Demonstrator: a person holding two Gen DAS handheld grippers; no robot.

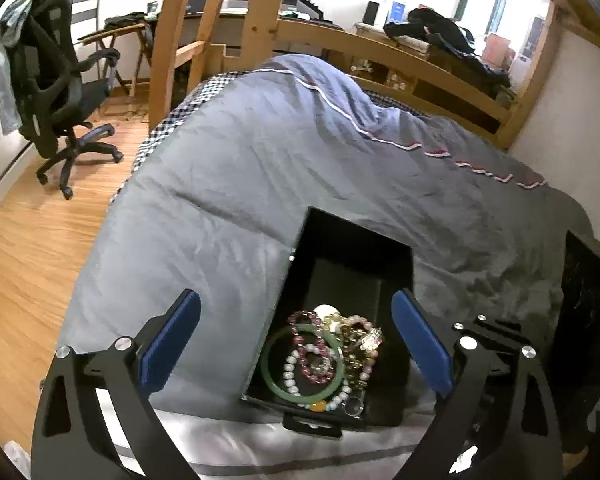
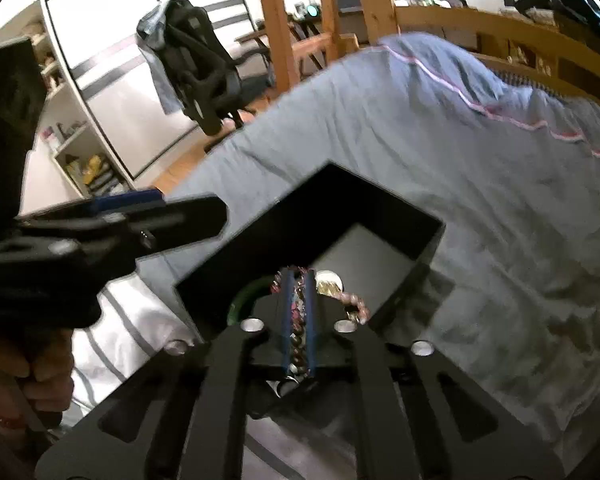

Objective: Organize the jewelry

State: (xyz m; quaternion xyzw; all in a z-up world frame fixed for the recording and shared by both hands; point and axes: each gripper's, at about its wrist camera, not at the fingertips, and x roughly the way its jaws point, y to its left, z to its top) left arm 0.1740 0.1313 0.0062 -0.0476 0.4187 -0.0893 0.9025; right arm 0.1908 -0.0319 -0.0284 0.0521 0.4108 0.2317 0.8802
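Observation:
A black open jewelry box point(image 1: 352, 248) lies on the bed. In it are a green jade bangle point(image 1: 272, 376), a white bead bracelet point(image 1: 290, 368), dark pink bead bracelets point(image 1: 300, 320) and gold and pale pink pieces point(image 1: 364, 336). My left gripper point(image 1: 300, 340) is open, its blue pads either side of the box, above it. In the right wrist view the box point(image 2: 312, 216) lies under my right gripper point(image 2: 299, 280), whose blue pads are nearly closed over the pile with beads showing in the narrow gap. I cannot tell if it grips any. The left gripper point(image 2: 132, 204) appears at left.
A grey quilt point(image 1: 280, 152) covers the bed, with a white striped sheet point(image 1: 220, 440) at the near edge. A black office chair point(image 1: 56, 80) stands on the wooden floor at left. A wooden bed frame point(image 1: 400, 56) runs behind. A dark object point(image 1: 584, 300) lies at right.

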